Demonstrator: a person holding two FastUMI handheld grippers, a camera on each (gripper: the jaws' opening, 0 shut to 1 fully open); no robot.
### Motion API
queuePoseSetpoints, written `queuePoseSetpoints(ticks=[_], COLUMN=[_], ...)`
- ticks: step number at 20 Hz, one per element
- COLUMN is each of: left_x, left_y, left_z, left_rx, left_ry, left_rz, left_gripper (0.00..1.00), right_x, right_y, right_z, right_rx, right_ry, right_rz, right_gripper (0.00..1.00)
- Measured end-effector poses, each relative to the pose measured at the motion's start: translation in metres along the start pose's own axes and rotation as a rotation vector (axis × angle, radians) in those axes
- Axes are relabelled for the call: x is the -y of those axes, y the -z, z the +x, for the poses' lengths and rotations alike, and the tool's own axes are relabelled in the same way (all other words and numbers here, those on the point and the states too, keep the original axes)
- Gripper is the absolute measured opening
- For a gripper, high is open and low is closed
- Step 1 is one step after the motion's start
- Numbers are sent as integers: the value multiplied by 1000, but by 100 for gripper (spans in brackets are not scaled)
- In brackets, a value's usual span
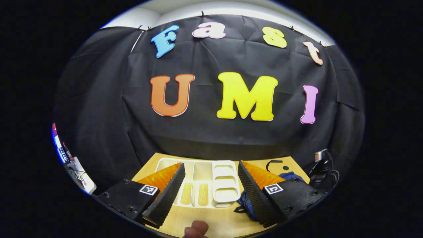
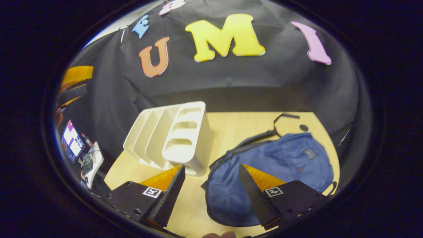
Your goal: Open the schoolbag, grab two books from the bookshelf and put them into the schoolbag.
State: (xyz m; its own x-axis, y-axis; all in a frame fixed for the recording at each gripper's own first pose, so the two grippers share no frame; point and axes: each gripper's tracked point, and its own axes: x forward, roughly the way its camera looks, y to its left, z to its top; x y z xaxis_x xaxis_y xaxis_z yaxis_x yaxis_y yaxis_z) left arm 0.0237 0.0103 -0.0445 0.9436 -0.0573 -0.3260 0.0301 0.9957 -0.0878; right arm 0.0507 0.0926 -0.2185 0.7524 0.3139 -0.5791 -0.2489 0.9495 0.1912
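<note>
You're holding both grippers spread and empty. The right gripper [image 2: 211, 191] is hovering low over the wooden table [image 2: 238, 129], its fingers framing the near edge of the blue schoolbag [image 2: 274, 165] — probably lining up for the zipper, though I can't tell where that is. The bag is lying flat, apparently closed, just right of the white bookshelf [image 2: 178, 138]. Your left gripper [image 1: 210, 190] is facing the bookshelf [image 1: 224, 180] head-on — well placed for the books. Two tan slim shapes [image 1: 195, 193] are sitting in its slots, possibly those books.

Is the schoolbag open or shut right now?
Shut, as far as shows: the schoolbag lies flat on the table, its blue top unbroken, with no opening or inside visible.
</note>
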Motion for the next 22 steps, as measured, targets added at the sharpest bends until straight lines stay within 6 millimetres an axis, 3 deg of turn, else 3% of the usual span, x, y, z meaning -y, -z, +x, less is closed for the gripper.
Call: queuePoseSetpoints(ticks=[3, 5, 6, 8, 10, 16, 22], left_x=[8, 15, 22, 33, 47, 68, 71], left_y=[-32, -49, -55, -60, -60, -53, -49], left_z=[-2, -1, -2, -4, -6, -19, -22], left_rx=[104, 148, 162, 168, 170, 203, 202], left_ry=[8, 21, 30, 47, 74, 107, 117], left_rz=[31, 45, 42, 31, 33, 33, 10], left_gripper=[100, 100, 100, 100, 100, 100, 100], right_x=[20, 30, 33, 40, 40, 38, 41], right_y=[-63, -99, -117, -145, -162, -178, -177], right_z=[-41, -70, -85, -114, -139, -182, -186], right_rx=[186, 315, 378, 490, 573, 671, 678], right_ry=[85, 138, 161, 219, 255, 282, 284], right_rz=[-30, -67, -85, -112, -116, -93, -84], right_gripper=[93, 97, 93, 96, 93, 96, 96])
